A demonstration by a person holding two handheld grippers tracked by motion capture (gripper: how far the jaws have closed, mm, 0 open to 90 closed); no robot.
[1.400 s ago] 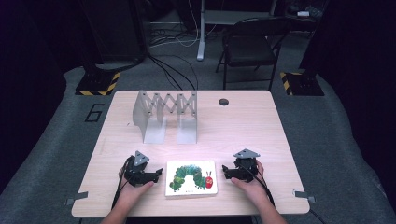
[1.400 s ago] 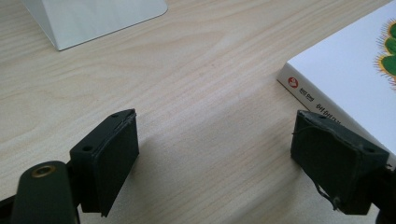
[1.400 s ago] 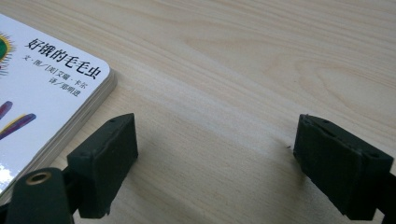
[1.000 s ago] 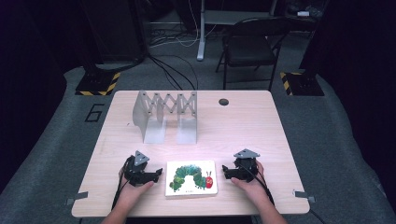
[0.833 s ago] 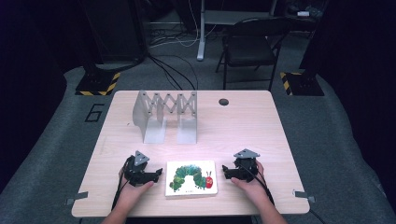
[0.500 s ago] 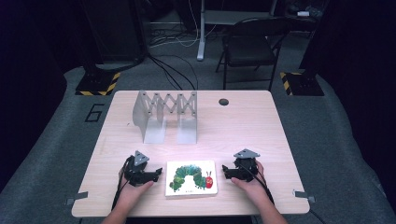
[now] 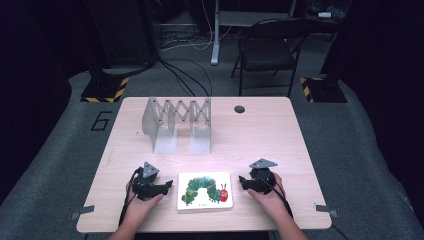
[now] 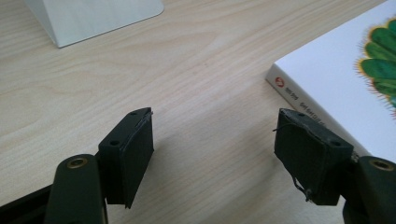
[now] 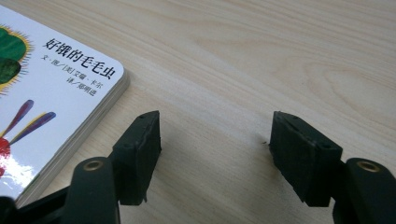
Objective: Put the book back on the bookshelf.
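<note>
High view: book (image 7: 205,190) flat on counter (image 7: 260,135) between left tool (image 7: 167,186) and right tool (image 7: 243,182); jaws of both apart, just been closing on nothing. Recommend gripping opposite edges squarely.

book (image 7: 204,190): a thick board book with a white cover; closed, lying flat, cover up
cover art: a green caterpillar arched across the middle, red head at the book's right end; black Chinese title and smaller lines of print near one corner, seen in the right gripper view (image 9: 56,88)
edges: rounded corners; stacked board pages show along the side; a small red round mark on the spine in the left gripper view (image 8: 336,88)
place: near edge of the table, about midway across its width; long sides parallel to that edge
</note>
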